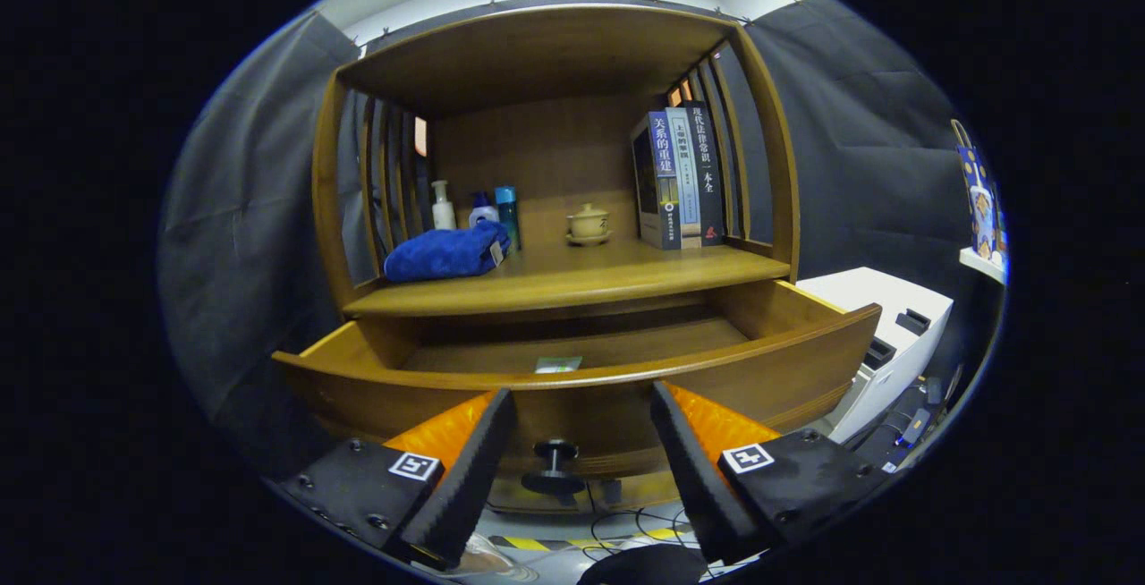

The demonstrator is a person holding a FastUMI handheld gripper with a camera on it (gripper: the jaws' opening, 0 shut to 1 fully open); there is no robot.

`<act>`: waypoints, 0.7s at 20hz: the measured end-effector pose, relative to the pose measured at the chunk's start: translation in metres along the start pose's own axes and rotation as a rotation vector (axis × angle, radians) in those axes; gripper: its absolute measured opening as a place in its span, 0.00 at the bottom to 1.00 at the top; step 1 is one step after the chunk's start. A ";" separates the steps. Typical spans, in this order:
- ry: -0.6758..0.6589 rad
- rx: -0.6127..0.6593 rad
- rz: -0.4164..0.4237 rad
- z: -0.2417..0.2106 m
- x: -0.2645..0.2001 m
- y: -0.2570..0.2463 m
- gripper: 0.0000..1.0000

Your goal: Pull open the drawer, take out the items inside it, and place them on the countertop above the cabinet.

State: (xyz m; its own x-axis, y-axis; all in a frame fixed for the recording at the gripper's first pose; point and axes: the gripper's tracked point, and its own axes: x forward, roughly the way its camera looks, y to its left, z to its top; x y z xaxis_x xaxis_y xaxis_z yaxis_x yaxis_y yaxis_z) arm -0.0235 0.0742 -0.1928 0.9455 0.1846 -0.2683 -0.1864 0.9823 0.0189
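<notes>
A: Drawer pulled well out of the cabinet, front panel curving across just ahead of the gripper. Fingers spread wide, gripping nothing, nothing pressed between them. Knob low on the drawer front, in the gap between the fingers, not touched by either.

B: Step in hand?

A: Opening looks done; removal of contents seemingly about to start. Small flat packet lying on the drawer floor, close behind the front panel, beyond the fingertips and roughly centred between them. Too small to tell what kind of item. Rest of the drawer floor partly hidden by the panel.

B: Next move?

A: Likely a lift over the drawer's front edge, then a dip down inside, fingers straddling the packet before closing. Flat item on flat wood: probably an awkward pinch, calling for a low approach and a grip at its edges. Risk of clipping the panel on the way in.

B: And the destination?

A: Countertop directly above the drawer. Already on it: blue towel at one side with bottles behind, lidded cup near the middle, books standing at the other side. Bare wood along the front edge, seemingly room enough for the packet.
</notes>
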 end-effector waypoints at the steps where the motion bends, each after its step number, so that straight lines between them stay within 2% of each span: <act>1: -0.009 0.003 0.000 0.004 0.001 0.000 0.99; 3: 0.030 -0.034 -0.004 0.003 0.000 0.001 0.99; 5: 0.027 -0.060 -0.012 0.022 0.003 0.004 0.99; 7: 0.022 -0.037 0.054 0.051 0.011 0.021 0.98; 9: 0.037 -0.046 0.077 0.075 0.026 0.029 0.98; 11: 0.128 -0.082 0.084 0.076 0.050 0.033 0.98; 14: 0.341 -0.109 0.120 0.047 0.082 0.046 0.99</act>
State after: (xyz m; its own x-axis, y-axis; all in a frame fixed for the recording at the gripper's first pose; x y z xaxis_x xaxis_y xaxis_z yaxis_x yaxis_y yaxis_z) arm 0.0584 0.1366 -0.1683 0.7757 0.2585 -0.5757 -0.3349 0.9418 -0.0283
